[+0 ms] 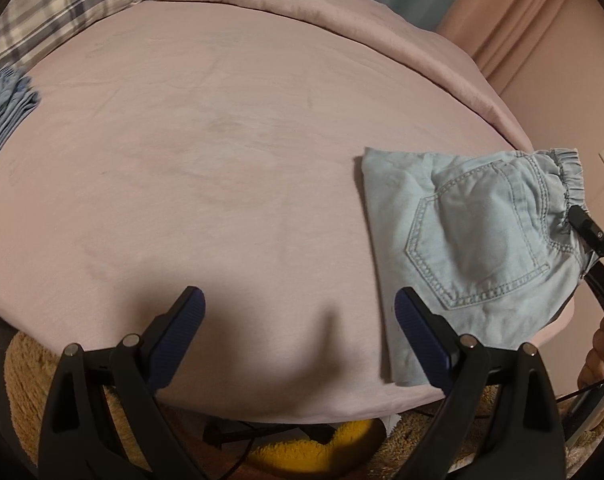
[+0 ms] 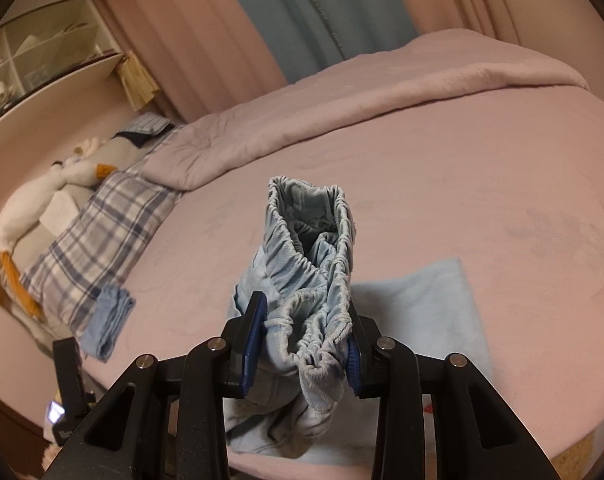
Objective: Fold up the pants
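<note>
In the left wrist view, the pants (image 1: 473, 240) are seen folded into a compact block near the right part of the bed's (image 1: 222, 160) near edge, back pocket up. The elastic waistband is pinched by the right gripper (image 1: 577, 216) at the far right. The left gripper (image 1: 298, 320) is held above the bare sheet beside the pants, its jaws spread wide with nothing between them.

In the right wrist view, the right gripper (image 2: 302, 344) is clamped on the bunched waistband of the pants (image 2: 313, 272), which is lifted off the bed (image 2: 501, 200) while the lower layers lie flat. Another folded garment (image 2: 110, 320) lies near the left edge by a plaid pillow (image 2: 94, 224). The folding is judged nearly complete; the waistband is left to be laid down.
</note>
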### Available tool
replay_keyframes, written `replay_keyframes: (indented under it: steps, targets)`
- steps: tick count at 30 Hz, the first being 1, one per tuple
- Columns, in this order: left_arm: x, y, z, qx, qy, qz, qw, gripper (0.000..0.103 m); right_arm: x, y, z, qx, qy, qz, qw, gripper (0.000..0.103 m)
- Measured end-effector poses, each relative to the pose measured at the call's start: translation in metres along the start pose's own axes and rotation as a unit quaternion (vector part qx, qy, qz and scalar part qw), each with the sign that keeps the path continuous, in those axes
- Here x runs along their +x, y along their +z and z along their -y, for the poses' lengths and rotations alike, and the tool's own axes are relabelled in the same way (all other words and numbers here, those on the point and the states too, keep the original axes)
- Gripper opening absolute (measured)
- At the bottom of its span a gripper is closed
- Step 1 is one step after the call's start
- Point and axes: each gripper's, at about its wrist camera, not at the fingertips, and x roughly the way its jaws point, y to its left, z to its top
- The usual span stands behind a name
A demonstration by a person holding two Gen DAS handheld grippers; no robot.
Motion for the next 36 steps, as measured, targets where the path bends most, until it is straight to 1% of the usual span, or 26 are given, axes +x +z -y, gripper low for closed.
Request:
replay_keyframes:
  steps: [3,5,7,9,11,12,13,14,15,17,19,20,22,27,31,33,36]
  targets:
    - [0.007,0.008,0.011,0.008,-0.015,-0.001,0.9999,0.096,-0.002,-0.002,0.007,0.011,-0.002,0.0,1.0,0.036]
    - [0.012,0.015,0.02,0.012,-0.041,0.001,0.9991,0.095,-0.004,-0.003,0.013,0.018,-0.007,0.004,1.0,0.036]
    - [0.019,0.019,0.027,0.015,-0.059,-0.004,0.9982,0.095,-0.004,-0.004,0.018,0.024,-0.011,0.005,1.0,0.036]
    - [0.028,0.025,0.036,0.023,-0.069,-0.01,0.9973,0.092,-0.007,-0.006,0.027,0.033,-0.017,0.005,0.999,0.036]
    - [0.04,0.033,0.047,0.032,-0.081,-0.019,0.9961,0.082,-0.007,-0.009,0.033,0.037,-0.026,0.006,0.999,0.036]
    - [0.044,0.036,0.051,0.033,-0.087,-0.022,0.9954,0.08,-0.006,-0.01,0.037,0.04,-0.031,0.006,0.999,0.036]
    - [0.05,0.04,0.054,0.031,-0.093,-0.028,0.9948,0.075,-0.005,-0.011,0.042,0.044,-0.034,0.003,0.998,0.036]
    - [0.056,0.044,0.056,0.027,-0.098,-0.034,0.9942,0.068,-0.003,-0.012,0.046,0.05,-0.038,-0.001,0.998,0.036]
    - [0.061,0.047,0.059,0.024,-0.103,-0.038,0.9937,0.064,-0.001,-0.013,0.051,0.055,-0.041,-0.005,0.998,0.036]
    - [0.072,0.056,0.067,0.024,-0.115,-0.043,0.9921,0.052,0.003,-0.014,0.059,0.063,-0.048,-0.011,0.997,0.036]
    - [0.076,0.057,0.068,0.026,-0.123,-0.044,0.9911,0.048,0.007,-0.016,0.064,0.068,-0.059,-0.018,0.996,0.036]
    - [0.081,0.059,0.071,0.026,-0.126,-0.047,0.9906,0.043,0.009,-0.016,0.066,0.071,-0.065,-0.021,0.995,0.036]
    - [0.087,0.061,0.074,0.026,-0.131,-0.057,0.9894,0.039,0.014,-0.019,0.071,0.073,-0.075,-0.03,0.994,0.036]
    - [0.105,0.051,0.078,0.03,-0.119,-0.076,0.9895,0.039,0.031,-0.029,0.084,0.086,-0.096,-0.062,0.99,0.036]
    - [0.118,0.044,0.072,0.004,-0.139,-0.108,0.9844,0.043,0.035,-0.032,0.09,0.094,-0.098,-0.07,0.988,0.036]
    - [0.116,0.042,0.073,0.008,-0.138,-0.103,0.985,0.044,0.035,-0.033,0.09,0.093,-0.1,-0.07,0.988,0.036]
    - [0.113,0.037,0.08,0.026,-0.127,-0.098,0.9867,0.044,0.036,-0.034,0.091,0.092,-0.103,-0.071,0.988,0.036]
